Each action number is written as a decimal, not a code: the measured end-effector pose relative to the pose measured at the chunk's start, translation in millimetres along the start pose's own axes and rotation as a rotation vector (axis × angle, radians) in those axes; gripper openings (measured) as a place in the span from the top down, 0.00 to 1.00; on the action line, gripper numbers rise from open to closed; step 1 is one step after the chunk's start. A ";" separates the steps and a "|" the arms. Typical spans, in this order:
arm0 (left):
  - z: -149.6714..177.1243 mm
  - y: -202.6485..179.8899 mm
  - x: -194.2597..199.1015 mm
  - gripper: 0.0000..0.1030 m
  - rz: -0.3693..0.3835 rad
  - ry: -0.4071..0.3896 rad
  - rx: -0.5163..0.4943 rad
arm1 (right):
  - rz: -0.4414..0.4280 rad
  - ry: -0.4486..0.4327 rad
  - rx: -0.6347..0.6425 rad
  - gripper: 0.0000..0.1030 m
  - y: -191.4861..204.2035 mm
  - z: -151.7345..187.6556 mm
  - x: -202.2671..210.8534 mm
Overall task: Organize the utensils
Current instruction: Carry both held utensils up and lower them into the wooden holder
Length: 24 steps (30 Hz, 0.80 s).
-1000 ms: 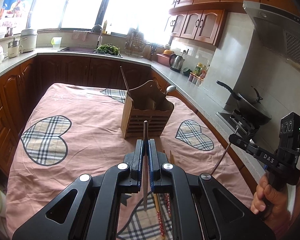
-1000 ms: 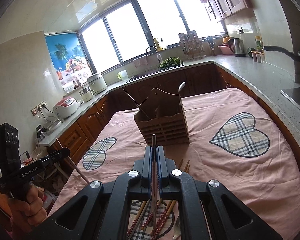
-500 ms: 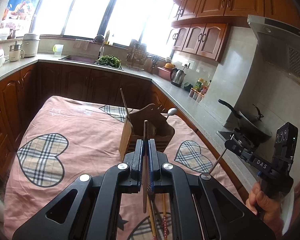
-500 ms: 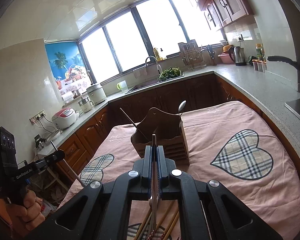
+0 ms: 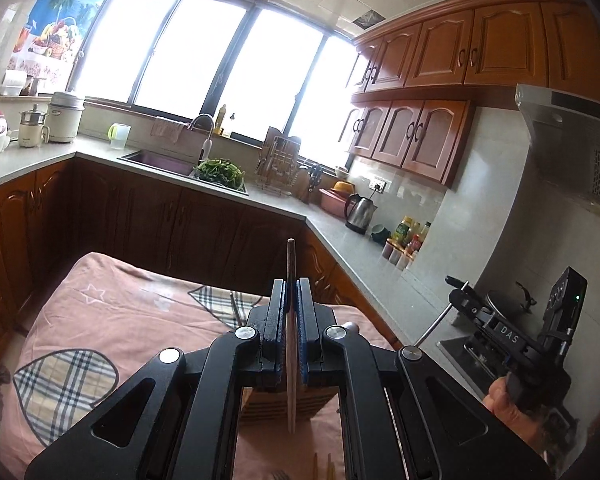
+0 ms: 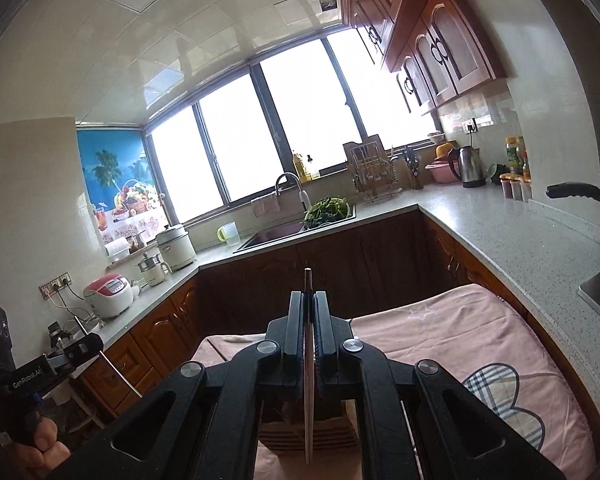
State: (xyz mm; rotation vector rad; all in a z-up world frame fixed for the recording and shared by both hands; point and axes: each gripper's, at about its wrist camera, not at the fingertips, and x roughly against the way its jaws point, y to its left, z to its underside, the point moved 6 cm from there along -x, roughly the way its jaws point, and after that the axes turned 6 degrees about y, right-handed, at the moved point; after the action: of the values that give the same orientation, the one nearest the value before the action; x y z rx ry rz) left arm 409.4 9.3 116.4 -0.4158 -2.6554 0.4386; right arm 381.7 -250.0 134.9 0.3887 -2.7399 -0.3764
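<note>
My left gripper [image 5: 291, 292] is shut on a wooden chopstick [image 5: 291, 376] that stands upright between its fingers. My right gripper [image 6: 309, 304] is shut on another chopstick [image 6: 309, 400], also upright. The wooden slatted utensil holder [image 5: 276, 404] stands on the pink tablecloth, mostly hidden behind the left fingers; in the right wrist view the holder [image 6: 284, 436] sits just below that gripper. A metal spoon [image 5: 350, 326] sticks up from it. More chopsticks [image 5: 324, 466] lie on the cloth near the front edge. The right gripper also shows in the left wrist view [image 5: 458, 288].
The table has a pink cloth [image 5: 112, 320] with plaid hearts [image 6: 496, 400]. Brown cabinets and a grey counter [image 6: 512, 232] surround it, with a sink [image 5: 160, 158], a kettle [image 5: 360, 210] and a stove with a wok [image 5: 504, 304] at the right.
Both grippers have lifted and tilted upward with their chopsticks. The holder has dropped low in both views and now lies beneath the fingers.
</note>
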 end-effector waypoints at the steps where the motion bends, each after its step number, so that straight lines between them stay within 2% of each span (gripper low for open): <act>1: -5.7 0.9 -6.3 0.96 -0.005 -0.009 0.005 | 0.006 -0.005 0.000 0.96 -1.4 -4.5 -6.4; 5: -17.8 6.8 -33.4 0.96 -0.033 -0.033 0.020 | 0.025 -0.025 0.004 0.96 -9.4 -16.0 -30.3; 8: -14.9 14.4 -57.0 0.96 -0.055 -0.027 0.034 | 0.025 -0.032 0.005 0.96 -17.5 -15.2 -46.3; 10: -5.6 23.0 -71.9 0.96 -0.072 -0.011 0.046 | 0.032 -0.028 0.008 0.96 -21.0 -9.5 -57.9; 15: 26.7 39.3 -106.5 0.96 -0.099 0.055 0.079 | 0.040 0.048 0.007 0.96 -30.5 20.7 -93.6; 21: 54.3 39.6 -128.9 0.96 -0.112 0.121 0.063 | 0.033 0.147 -0.004 0.95 -39.3 55.3 -122.6; 24: 64.3 36.3 -134.8 0.96 -0.113 0.146 0.045 | 0.045 0.132 0.014 0.95 -39.0 58.4 -119.1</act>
State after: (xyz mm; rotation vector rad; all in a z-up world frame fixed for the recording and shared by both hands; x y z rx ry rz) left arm 506.1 -20.4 0.6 -0.2721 -2.5076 0.4157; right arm 476.0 -236.9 34.6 0.3421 -2.6187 -0.3089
